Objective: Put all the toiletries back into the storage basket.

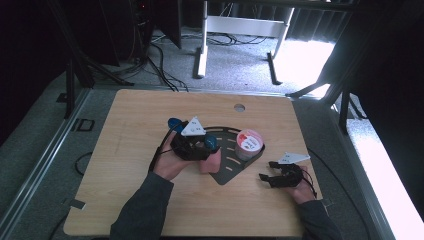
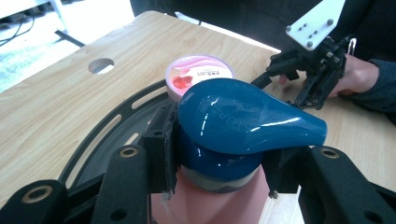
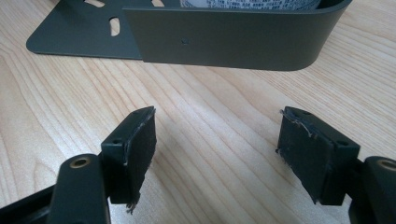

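- The left tool (image 2: 219, 177) clamps the blue cap (image 2: 243, 123) of a pink bottle (image 2: 219, 205), over the near-left part of the dark metal rack (image 1: 227, 172) at mid-desk (image 1: 130, 130).
- The bottle looks light and stiff; its glossy cap seems slippery, so the collar under the spout is the safer hold.
- It stands upright, long axis vertical, spout pointing right toward the right tool (image 1: 267, 175).
- That tool rests on the desk, jaws apart and empty, right of the rack.

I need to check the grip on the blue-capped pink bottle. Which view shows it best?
The left gripper view: the bottle sits close up between the left gripper's pads. The high view shows it small, partly hidden.
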Demonstrator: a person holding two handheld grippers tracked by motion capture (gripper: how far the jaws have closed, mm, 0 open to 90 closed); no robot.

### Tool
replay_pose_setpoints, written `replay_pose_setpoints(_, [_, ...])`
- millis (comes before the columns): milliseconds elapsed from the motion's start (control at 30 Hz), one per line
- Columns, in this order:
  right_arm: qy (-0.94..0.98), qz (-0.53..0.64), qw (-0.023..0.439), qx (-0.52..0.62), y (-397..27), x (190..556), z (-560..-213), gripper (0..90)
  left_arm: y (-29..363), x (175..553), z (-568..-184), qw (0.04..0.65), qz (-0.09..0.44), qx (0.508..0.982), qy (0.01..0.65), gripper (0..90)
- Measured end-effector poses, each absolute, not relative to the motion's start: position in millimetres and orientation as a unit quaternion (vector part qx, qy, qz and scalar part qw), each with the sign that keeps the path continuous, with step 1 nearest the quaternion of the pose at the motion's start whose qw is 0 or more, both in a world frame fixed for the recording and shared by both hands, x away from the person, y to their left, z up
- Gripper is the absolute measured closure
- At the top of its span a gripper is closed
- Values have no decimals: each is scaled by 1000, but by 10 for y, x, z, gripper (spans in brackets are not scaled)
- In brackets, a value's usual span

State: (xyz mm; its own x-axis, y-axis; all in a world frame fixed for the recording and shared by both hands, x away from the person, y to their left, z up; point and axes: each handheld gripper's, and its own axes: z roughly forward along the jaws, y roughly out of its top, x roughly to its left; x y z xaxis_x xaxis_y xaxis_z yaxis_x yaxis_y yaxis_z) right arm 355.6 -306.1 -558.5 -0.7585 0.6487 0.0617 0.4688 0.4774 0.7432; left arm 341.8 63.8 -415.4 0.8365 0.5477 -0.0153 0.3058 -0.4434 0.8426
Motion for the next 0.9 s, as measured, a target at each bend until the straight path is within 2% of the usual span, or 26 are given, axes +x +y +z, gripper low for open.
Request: replay_pose_setpoints(900, [852,393,113,328,-3064,3557,-5585,274,517,3566,-4191,457,144,830,284,528])
